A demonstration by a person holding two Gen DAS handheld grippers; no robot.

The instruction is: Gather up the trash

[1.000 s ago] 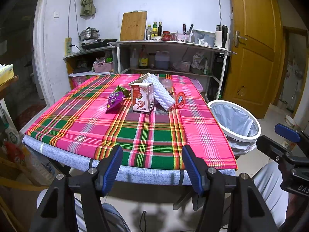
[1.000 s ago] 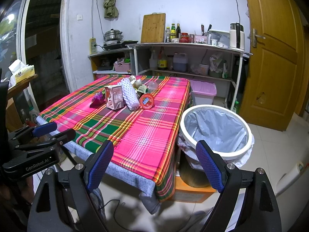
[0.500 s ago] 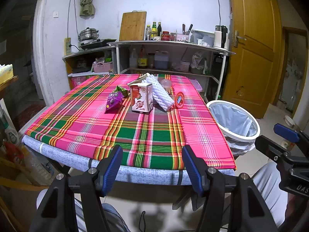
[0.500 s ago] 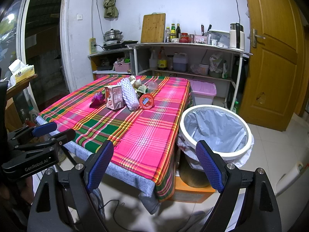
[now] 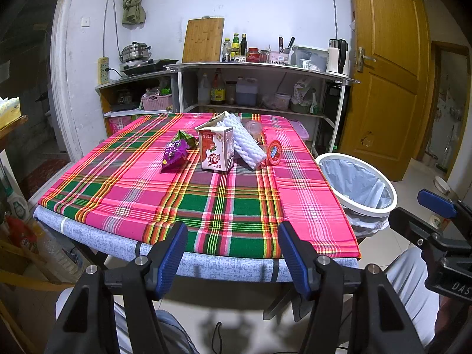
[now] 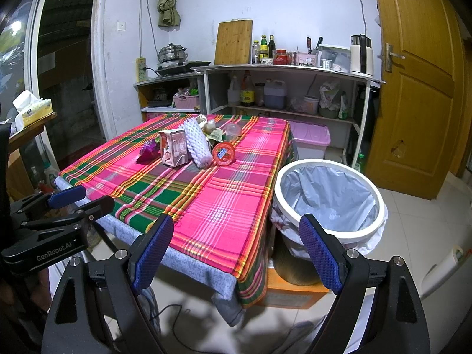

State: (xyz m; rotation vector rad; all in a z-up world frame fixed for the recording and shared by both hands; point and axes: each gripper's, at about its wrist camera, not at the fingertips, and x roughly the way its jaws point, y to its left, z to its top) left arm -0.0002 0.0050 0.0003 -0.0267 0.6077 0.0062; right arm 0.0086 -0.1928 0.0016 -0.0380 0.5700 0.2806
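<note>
Collecting trash, opening stage. You hold both grippers short of the near edge of the worktop [image 5: 124, 183], which is covered by a plaid cloth. The left gripper [image 5: 233, 258] has its fingers spread apart with nothing between them; the right gripper [image 6: 236, 250] likewise stands wide and empty.

The trash lies in a loose cluster toward the far middle of the cloth: a purple snack wrapper [image 5: 174, 155], an upright drink carton [image 5: 216, 149] just beside it, a white foam net sleeve [image 5: 243, 141] leaning against the carton, a small red-lidded cup [image 5: 274, 153] tipped on its side, and a clear plastic cup [image 5: 253, 128] behind. More scraps sit behind the sleeve in the right wrist view, too small to name.

The lined bin [image 6: 329, 200] stands on the floor just beside the right edge of the worktop; its bag appears empty.

Progress: nothing collected so far, judging by the bare liner. Every piece remains to be picked up and dropped in.
</note>
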